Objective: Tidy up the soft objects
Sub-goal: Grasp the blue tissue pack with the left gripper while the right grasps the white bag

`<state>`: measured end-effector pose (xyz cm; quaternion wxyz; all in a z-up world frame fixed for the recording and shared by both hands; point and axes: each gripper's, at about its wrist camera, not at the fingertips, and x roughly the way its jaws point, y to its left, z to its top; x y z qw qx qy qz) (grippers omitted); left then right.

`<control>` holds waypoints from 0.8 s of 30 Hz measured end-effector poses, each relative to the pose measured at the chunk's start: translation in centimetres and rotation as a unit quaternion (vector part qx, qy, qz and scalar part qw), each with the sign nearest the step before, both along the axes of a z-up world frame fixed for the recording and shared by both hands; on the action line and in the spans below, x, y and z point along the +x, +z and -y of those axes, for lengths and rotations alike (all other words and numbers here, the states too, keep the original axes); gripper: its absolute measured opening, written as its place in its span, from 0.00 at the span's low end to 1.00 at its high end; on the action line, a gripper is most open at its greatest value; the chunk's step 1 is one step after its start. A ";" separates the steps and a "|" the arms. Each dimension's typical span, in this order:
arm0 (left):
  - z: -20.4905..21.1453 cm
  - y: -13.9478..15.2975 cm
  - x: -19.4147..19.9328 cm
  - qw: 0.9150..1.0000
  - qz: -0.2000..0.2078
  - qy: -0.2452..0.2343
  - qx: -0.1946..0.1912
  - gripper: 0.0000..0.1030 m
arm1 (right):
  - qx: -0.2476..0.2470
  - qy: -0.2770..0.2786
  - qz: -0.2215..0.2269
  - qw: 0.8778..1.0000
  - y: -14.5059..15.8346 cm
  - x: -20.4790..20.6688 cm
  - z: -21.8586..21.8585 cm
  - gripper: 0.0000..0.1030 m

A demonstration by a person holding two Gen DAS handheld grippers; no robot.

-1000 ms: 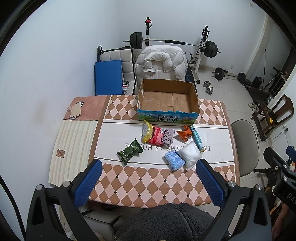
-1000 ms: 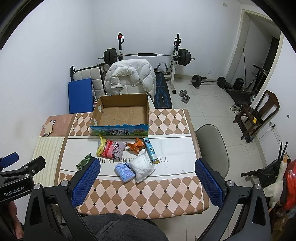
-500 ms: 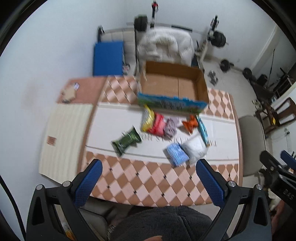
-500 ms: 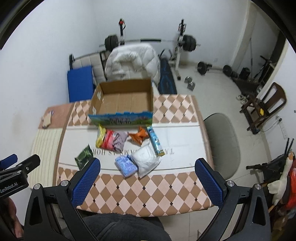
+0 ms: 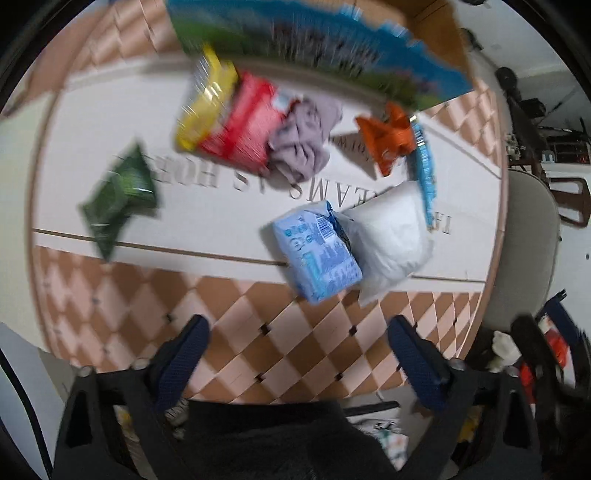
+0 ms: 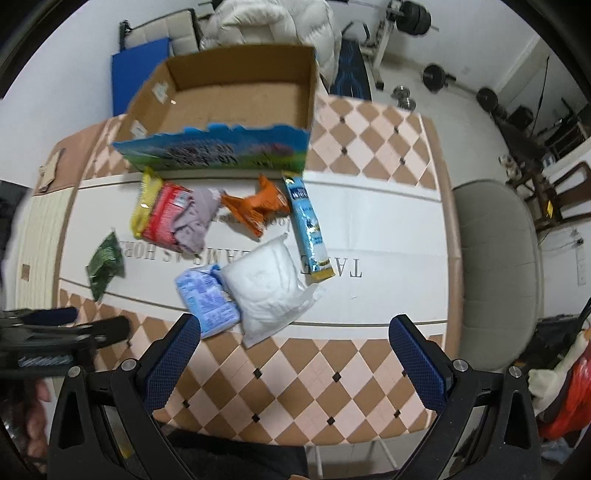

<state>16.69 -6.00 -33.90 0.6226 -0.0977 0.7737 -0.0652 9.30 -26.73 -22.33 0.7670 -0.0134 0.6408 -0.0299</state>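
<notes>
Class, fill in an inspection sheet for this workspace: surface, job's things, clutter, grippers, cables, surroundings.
Surface: table with checkered and white cloth.
Job's things: empty cardboard box; in front of it yellow, red, orange, green and blue packets, a long blue sachet, grey cloth, white bag.
Clutter: card scraps at far left.
Grippers: left gripper and right gripper open, holding nothing.
Cables: nothing seen.
Surroundings: grey chair, weights, white jacket.

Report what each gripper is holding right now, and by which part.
Nothing is held. The left gripper and the right gripper are both open with nothing between their fingers, and the light blue packet and the other soft items lie on the table.
</notes>
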 end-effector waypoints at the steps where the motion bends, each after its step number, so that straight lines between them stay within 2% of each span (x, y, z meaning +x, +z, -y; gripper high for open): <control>1: 0.6 -1.4 0.3 1.000 -0.014 0.002 -0.001 0.83 | 0.002 -0.001 -0.010 1.000 -1.1 0.4 0.4 1.00; 2: 1.0 -2.8 0.6 1.000 -0.025 0.005 -0.005 0.79 | 0.006 -0.002 -0.019 1.000 -2.1 0.8 0.8 1.00; 6: 2.6 -7.8 1.6 0.997 -0.066 0.028 -0.014 0.79 | 0.015 -0.001 -0.049 0.999 -6.1 2.0 1.7 1.00; 10: 3.6 -10.6 1.9 0.997 -0.076 0.030 0.015 0.79 | 0.025 0.022 -0.072 0.997 -9.2 2.9 1.3 1.00; 15: 3.3 -11.2 1.0 0.995 -0.058 -0.005 0.077 0.79 | 0.037 0.061 -0.109 0.992 -12.6 4.0 -0.1 1.00; 19: 1.6 -10.5 -0.1 0.993 -0.048 -0.020 0.108 0.79 | 0.031 0.087 -0.133 0.987 -15.2 5.1 -1.5 1.00; 21: 1.0 -10.2 -0.6 0.993 -0.048 -0.021 0.105 0.79 | 0.033 0.093 -0.149 0.984 -16.5 5.7 -2.0 1.00; 24: 0.2 -10.3 -1.1 0.996 -0.068 0.011 0.060 0.80 | 0.039 0.093 -0.180 0.978 -18.7 6.2 -2.5 1.00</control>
